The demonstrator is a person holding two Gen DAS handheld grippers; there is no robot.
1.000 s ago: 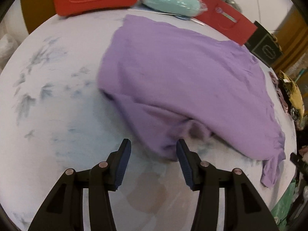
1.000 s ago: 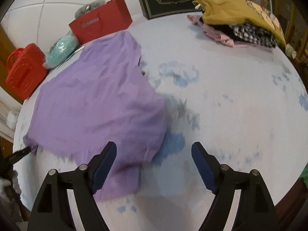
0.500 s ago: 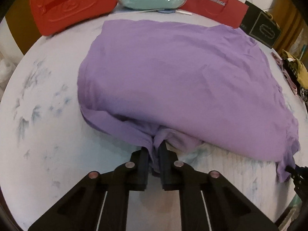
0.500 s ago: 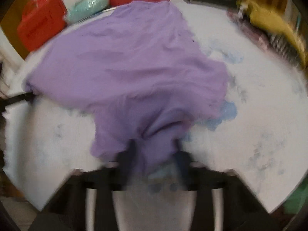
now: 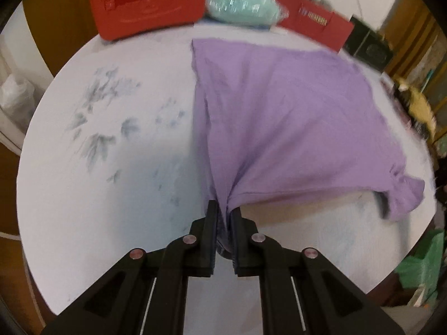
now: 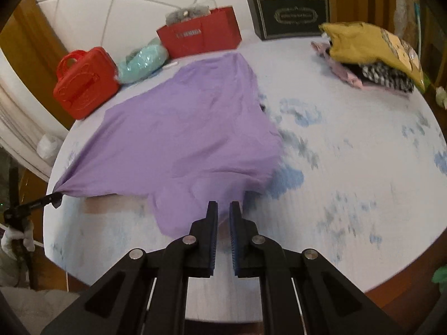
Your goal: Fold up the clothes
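A purple garment (image 5: 279, 117) lies spread on the round white table (image 5: 97, 167) with blue leaf print. My left gripper (image 5: 223, 212) is shut on a bunched near corner of it and holds that corner lifted and taut. In the right wrist view the same garment (image 6: 190, 128) stretches from its far edge towards me. My right gripper (image 6: 223, 209) is shut on its other near corner. The left gripper's tip (image 6: 53, 197) shows at the left, pinching the far corner.
At the table's back stand a red case (image 6: 83, 83), a mint bundle in plastic (image 6: 142, 61), a red paper bag (image 6: 199, 36) and a black gift bag (image 6: 290, 16). A pile of folded clothes topped by a yellow garment (image 6: 368, 47) lies at the right.
Both grippers were open a second ago. They have closed on the garment's near corners and pulled them up and apart, so the cloth now stretches taut.
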